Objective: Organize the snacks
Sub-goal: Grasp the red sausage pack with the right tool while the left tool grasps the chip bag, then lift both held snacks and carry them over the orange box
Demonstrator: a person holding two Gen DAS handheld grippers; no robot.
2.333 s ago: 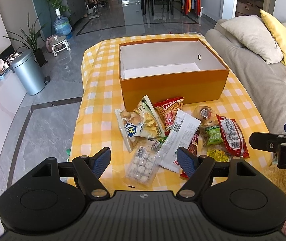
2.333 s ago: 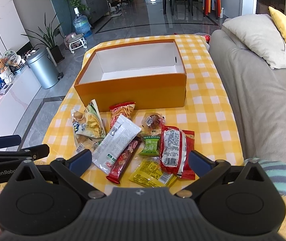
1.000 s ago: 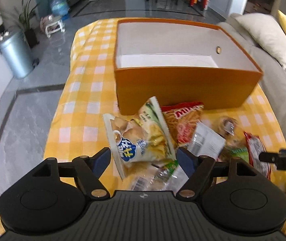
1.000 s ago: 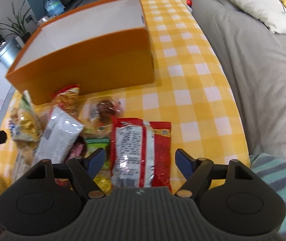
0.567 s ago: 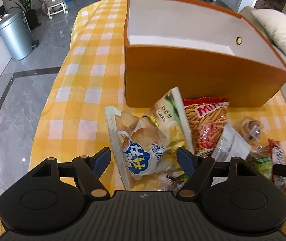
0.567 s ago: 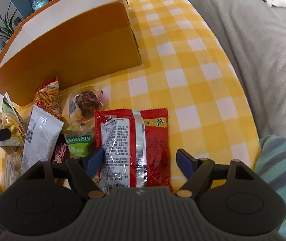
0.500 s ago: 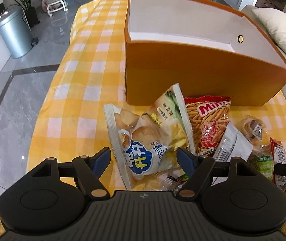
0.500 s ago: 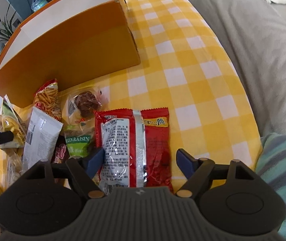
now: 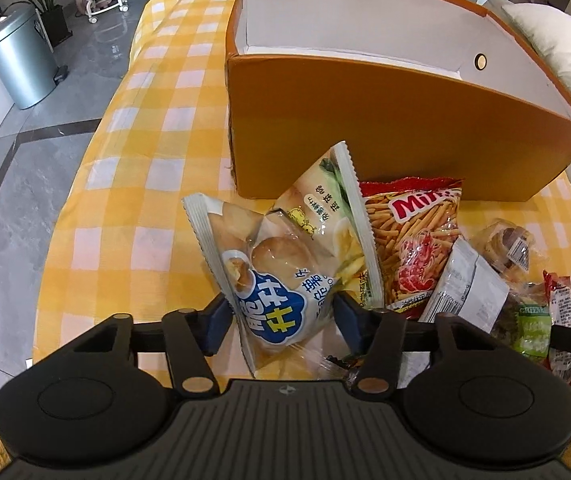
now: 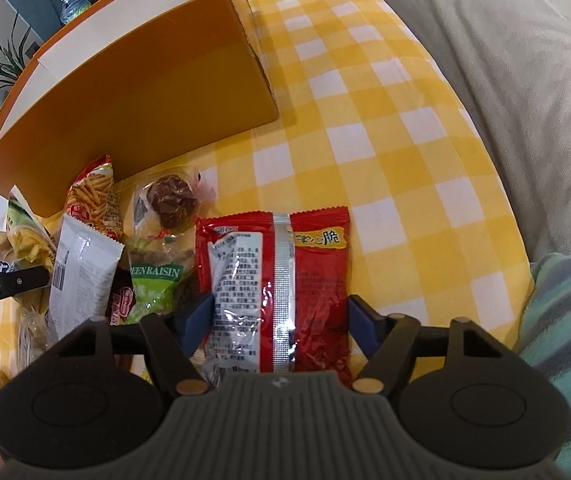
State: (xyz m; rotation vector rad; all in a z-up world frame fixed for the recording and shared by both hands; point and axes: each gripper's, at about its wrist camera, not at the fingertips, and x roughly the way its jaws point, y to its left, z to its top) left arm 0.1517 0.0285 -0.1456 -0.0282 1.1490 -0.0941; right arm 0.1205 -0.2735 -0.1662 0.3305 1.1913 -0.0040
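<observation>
Snack packets lie on the yellow checked tablecloth [image 9: 145,168] in front of an open orange box [image 9: 365,128]. My left gripper [image 9: 283,320] points steeply down and its jaws are closing; the blue pads touch both sides of a blue-and-white chip bag [image 9: 269,280], which looks pinched. A green-yellow chip bag [image 9: 325,216] leans behind it. My right gripper [image 10: 279,316] is also closing around a red packet [image 10: 277,272] lying flat. Its pads stand at the packet's edges, and the packet is not squeezed.
A red stick-snack bag [image 9: 417,240], a white packet [image 10: 81,276], a green raisin bag [image 10: 155,280] and a wrapped muffin [image 10: 171,200] lie between the two grippers. A grey sofa [image 10: 525,80] borders the table's right side. A metal bin [image 9: 21,60] stands on the floor at left.
Both grippers came down and closer over the snacks. The left jaws narrowed from wide open onto the blue-and-white bag. The right jaws narrowed slightly around the red packet.
</observation>
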